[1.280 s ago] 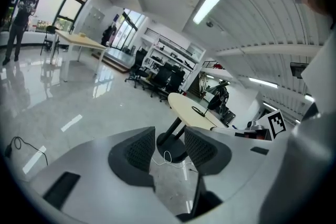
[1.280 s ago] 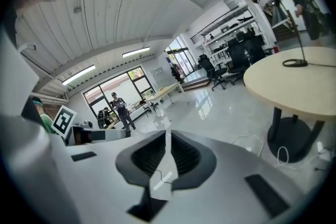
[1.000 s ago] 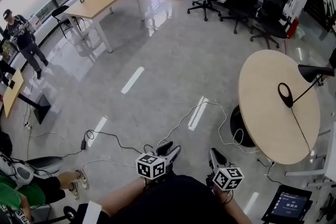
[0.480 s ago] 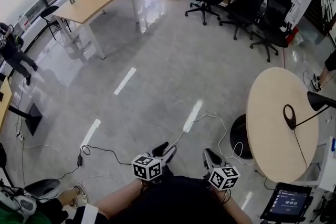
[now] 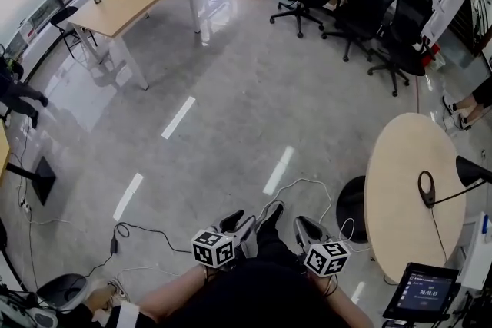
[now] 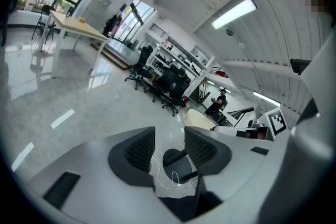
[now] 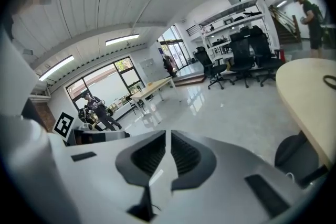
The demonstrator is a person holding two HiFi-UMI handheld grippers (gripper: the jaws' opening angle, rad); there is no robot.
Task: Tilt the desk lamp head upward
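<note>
A: Where is the desk lamp (image 5: 468, 169)?
B: On the round table (image 5: 400, 165), far right, well apart from both grippers.
A: Their jaws?
B: Left gripper (image 6: 169, 138): apart, empty. Right gripper (image 7: 168, 139): pressed nearly together, empty.

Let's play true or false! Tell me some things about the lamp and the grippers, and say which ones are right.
1. The desk lamp stands on the round table. True.
2. The right gripper holds the lamp. False: it is shut on nothing, far from the lamp.
3. The left gripper has its jaws apart. True.
4. The floor has no cables. False: a white cable lies by the table.
</note>
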